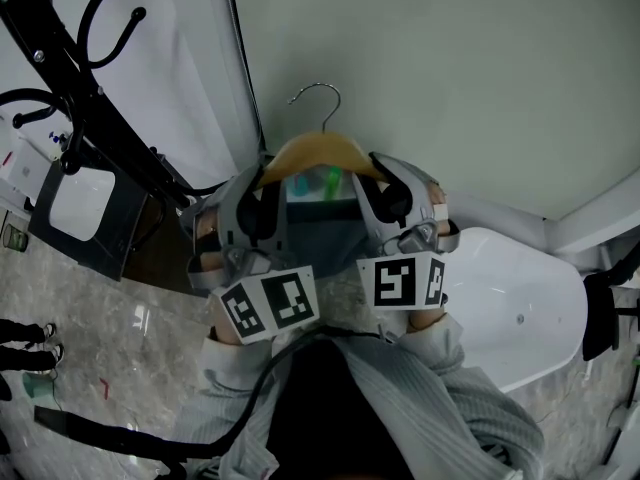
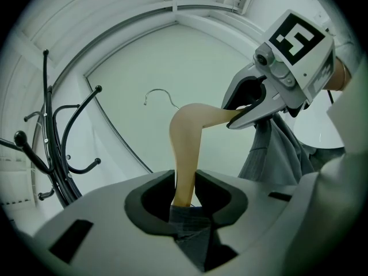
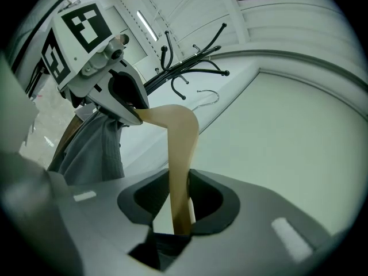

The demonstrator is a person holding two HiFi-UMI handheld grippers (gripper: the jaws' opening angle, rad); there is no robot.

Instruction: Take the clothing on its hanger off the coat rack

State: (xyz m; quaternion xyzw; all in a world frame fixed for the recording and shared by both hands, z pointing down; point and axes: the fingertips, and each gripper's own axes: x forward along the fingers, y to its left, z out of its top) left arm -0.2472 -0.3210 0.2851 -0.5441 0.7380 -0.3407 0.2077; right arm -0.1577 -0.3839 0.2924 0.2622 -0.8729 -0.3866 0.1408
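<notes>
A wooden hanger (image 1: 315, 153) with a metal hook (image 1: 322, 103) carries a grey garment (image 1: 320, 238). Its hook hangs free in the air in front of a pale wall, apart from the black coat rack (image 1: 90, 108) at the upper left. My left gripper (image 1: 262, 193) is shut on the hanger's left arm (image 2: 185, 165), with grey cloth (image 2: 192, 229) caught low in the jaws. My right gripper (image 1: 385, 190) is shut on the right arm (image 3: 181, 165). Each gripper view shows the other gripper: the right gripper (image 2: 259, 105) and the left gripper (image 3: 123, 105), both level.
The coat rack (image 2: 57, 148) has several curved hooks and stands to the left of the hanger. A white tub-shaped object (image 1: 510, 308) lies at the right on the floor. A dark panel (image 1: 80, 203) leans below the rack. Someone's shoes (image 1: 30, 343) show at the left edge.
</notes>
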